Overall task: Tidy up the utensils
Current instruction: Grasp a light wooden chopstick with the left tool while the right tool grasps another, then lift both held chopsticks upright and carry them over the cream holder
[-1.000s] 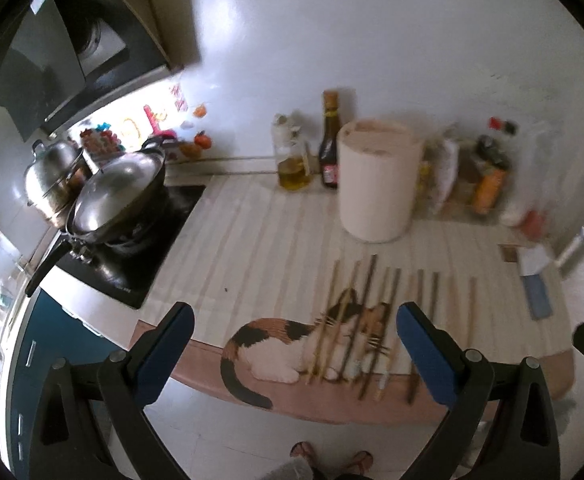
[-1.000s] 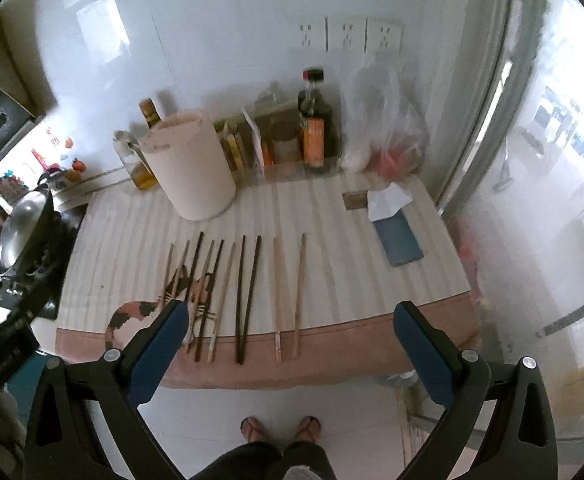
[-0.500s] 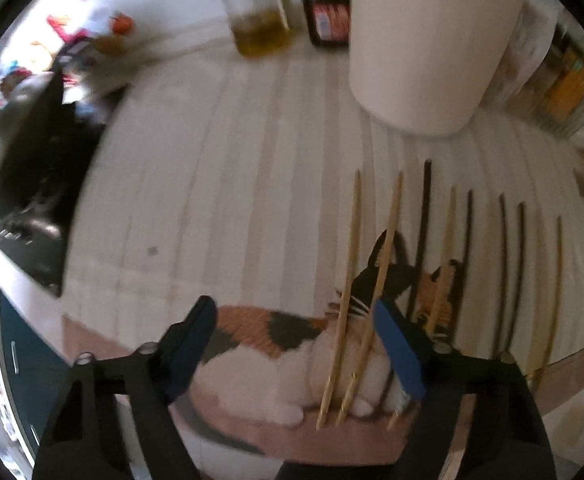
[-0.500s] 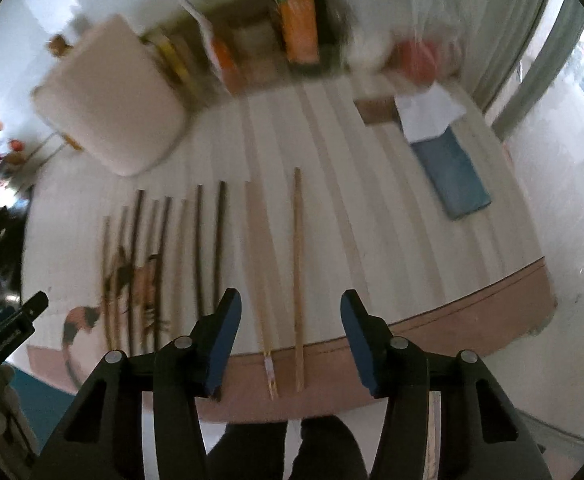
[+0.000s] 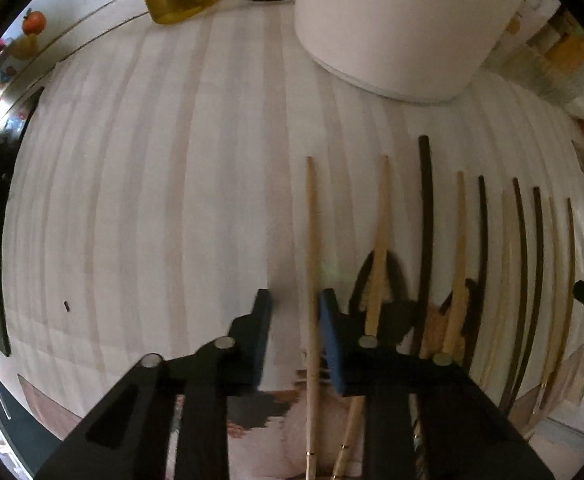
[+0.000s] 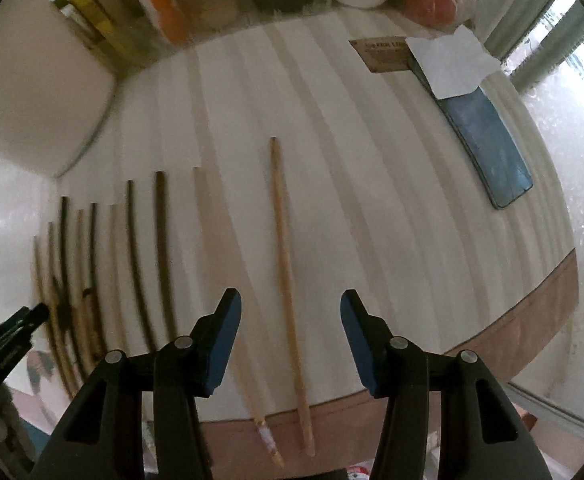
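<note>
**Both grippers over the chopstick row**

Leftmost pale chopstick [image 5: 312, 264] lies between the left gripper [image 5: 295, 300] jaws, which have just been closing, narrow, right pad beside it. Rightmost brown chopstick [image 6: 286, 280] sits between the right gripper [image 6: 291, 306] jaws, half open, untouched, on the striped tablecloth [image 6: 372, 200]

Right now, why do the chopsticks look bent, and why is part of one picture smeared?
Left wrist view: the fisheye lens bows the dark wooden chopsticks near the right edge, while the pale bamboo chopstick near the centre stays straight. Right wrist view: the orange packets along the back wall are smeared by motion blur; the brown wooden chopstick stays fairly sharp.
</note>
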`<move>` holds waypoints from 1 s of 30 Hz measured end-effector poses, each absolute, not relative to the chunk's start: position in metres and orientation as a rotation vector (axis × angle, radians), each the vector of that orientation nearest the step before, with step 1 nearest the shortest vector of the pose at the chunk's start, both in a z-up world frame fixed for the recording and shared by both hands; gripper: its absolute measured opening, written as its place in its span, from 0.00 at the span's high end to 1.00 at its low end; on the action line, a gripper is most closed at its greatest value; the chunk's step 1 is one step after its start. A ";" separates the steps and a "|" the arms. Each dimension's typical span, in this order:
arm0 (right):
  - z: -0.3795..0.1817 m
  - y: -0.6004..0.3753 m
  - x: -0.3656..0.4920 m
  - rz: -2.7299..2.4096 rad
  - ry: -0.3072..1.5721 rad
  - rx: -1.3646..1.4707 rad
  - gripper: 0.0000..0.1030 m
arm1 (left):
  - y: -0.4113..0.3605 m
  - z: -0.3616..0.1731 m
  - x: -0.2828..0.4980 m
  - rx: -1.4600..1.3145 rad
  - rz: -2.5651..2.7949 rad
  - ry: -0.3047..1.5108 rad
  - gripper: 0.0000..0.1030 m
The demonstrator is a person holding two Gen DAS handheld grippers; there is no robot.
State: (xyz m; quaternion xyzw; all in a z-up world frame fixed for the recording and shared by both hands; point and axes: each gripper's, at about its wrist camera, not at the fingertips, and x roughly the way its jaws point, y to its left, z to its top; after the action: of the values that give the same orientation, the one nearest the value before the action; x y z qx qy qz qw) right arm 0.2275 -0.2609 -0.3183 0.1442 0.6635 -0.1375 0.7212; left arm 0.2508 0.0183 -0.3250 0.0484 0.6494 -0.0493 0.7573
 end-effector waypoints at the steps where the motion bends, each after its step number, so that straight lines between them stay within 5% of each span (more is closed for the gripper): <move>1: -0.323 -0.262 0.230 -0.311 1.476 0.315 0.48 | 0.018 -0.326 0.250 0.102 -0.102 1.414 0.89; 3: -0.334 -0.264 0.237 -0.316 1.503 0.300 0.50 | 0.018 -0.327 0.251 0.095 -0.084 1.413 0.94; 10: -0.341 -0.251 0.255 -0.258 1.521 0.230 0.93 | 0.042 -0.329 0.263 0.048 0.024 1.432 0.95; 20: -0.342 -0.248 0.273 -0.204 1.520 0.269 0.94 | 0.062 -0.320 0.271 0.054 0.052 1.429 0.96; 30: -0.290 -0.257 0.245 -0.142 1.390 0.358 0.94 | 0.061 -0.254 0.253 0.046 0.023 1.325 0.96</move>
State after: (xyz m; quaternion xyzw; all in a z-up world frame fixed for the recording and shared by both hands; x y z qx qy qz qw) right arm 0.2448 -0.2565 -0.2896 0.1637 0.6364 -0.0648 0.7510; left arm 0.2527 0.0612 -0.2536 0.0213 0.6150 0.0107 0.7882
